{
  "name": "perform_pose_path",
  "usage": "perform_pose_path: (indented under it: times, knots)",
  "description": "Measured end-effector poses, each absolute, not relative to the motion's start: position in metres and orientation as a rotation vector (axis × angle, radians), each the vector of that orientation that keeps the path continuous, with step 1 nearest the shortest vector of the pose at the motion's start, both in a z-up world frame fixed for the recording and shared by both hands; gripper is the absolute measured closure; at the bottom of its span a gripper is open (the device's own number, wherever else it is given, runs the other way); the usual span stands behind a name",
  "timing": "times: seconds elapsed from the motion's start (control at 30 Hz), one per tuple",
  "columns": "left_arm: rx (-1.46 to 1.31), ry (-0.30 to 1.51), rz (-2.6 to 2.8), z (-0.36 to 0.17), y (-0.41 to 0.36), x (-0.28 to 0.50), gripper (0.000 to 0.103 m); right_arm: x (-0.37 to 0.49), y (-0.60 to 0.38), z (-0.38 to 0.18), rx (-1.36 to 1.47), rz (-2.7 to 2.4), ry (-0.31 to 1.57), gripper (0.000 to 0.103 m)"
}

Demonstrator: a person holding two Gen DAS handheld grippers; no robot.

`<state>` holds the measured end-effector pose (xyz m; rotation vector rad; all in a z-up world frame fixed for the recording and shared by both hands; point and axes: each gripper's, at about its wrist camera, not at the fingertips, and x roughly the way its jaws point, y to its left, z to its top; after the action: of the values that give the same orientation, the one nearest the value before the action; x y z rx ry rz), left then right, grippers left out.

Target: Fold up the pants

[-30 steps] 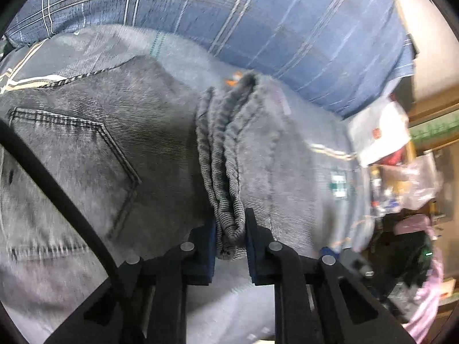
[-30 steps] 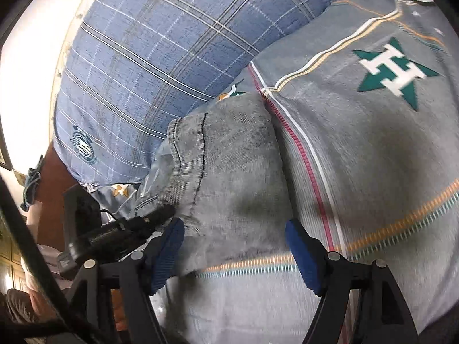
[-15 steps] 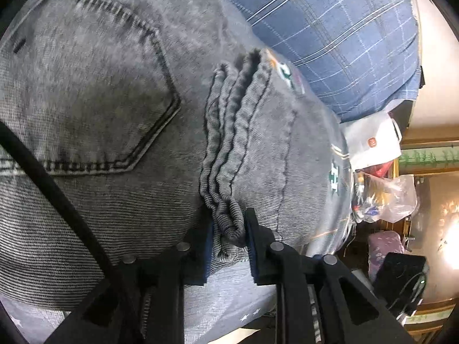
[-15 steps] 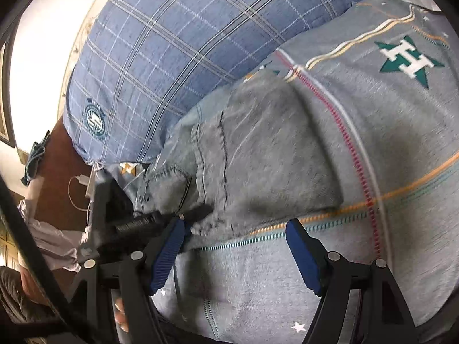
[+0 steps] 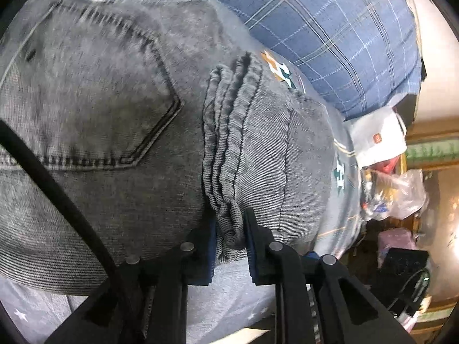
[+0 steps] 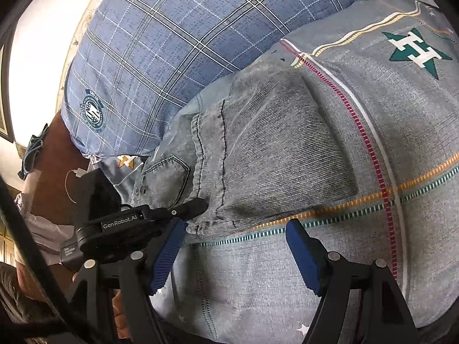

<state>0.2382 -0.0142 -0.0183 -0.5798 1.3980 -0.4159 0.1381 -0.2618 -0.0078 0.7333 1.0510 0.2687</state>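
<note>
Left wrist showed my left tool (image 5: 231, 239) clamped on the grey jeans' (image 5: 114, 132) stacked hems, mid-fold over the seat; right tool (image 6: 233, 248) gaped empty, so lowering them flat seemed next.

Upper left of the grey denim pants (image 5: 120, 120), around the back pocket, is smeared by motion blur; stitching there unreadable. Pants run off the left edge of the left wrist view. The bunched hem layers vanish between the pads of the left gripper (image 5: 231, 246); layer count unclear. In the right wrist view, the left gripper (image 6: 137, 223) hides the pants' near corner. Round emblem on the blue plaid pillow (image 6: 93, 113): lettering too small to read.
</note>
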Motion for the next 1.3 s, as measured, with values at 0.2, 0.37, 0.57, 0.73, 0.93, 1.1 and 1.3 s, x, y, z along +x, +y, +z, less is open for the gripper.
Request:
perform_pose_path:
  times: [0.2,0.37,0.57,0.73,0.93,1.1,1.3]
  knots:
    - [-0.429,1.287,-0.448,0.0,-0.029,0.238,0.081,0.12,-0.271,0.005,0.754,0.224,1.04,0.027]
    - [-0.422,1.337,-0.428,-0.02,-0.031,0.241,0.078,0.105,-0.276,0.037,0.704,0.191,1.006,0.027]
    - [-0.399,1.304,-0.425,-0.013,-0.029,0.239,0.086,0.093,-0.277,0.046,0.717,0.16,0.989,0.027]
    - [-0.394,1.263,-0.413,0.005,-0.017,0.232,0.087,0.094,-0.267,0.043,0.716,0.169,1.002,0.027]
    - [-0.419,1.288,-0.389,-0.012,-0.015,0.231,0.086,0.104,-0.249,0.039,0.697,0.199,1.014,0.027]
    - [-0.468,1.256,-0.396,0.006,0.002,0.233,0.067,0.106,-0.24,0.032,0.666,0.226,1.026,0.027]
    - [-0.523,1.114,-0.336,0.061,0.051,0.219,0.04,0.11,-0.236,0.019,0.698,0.249,1.028,0.027]
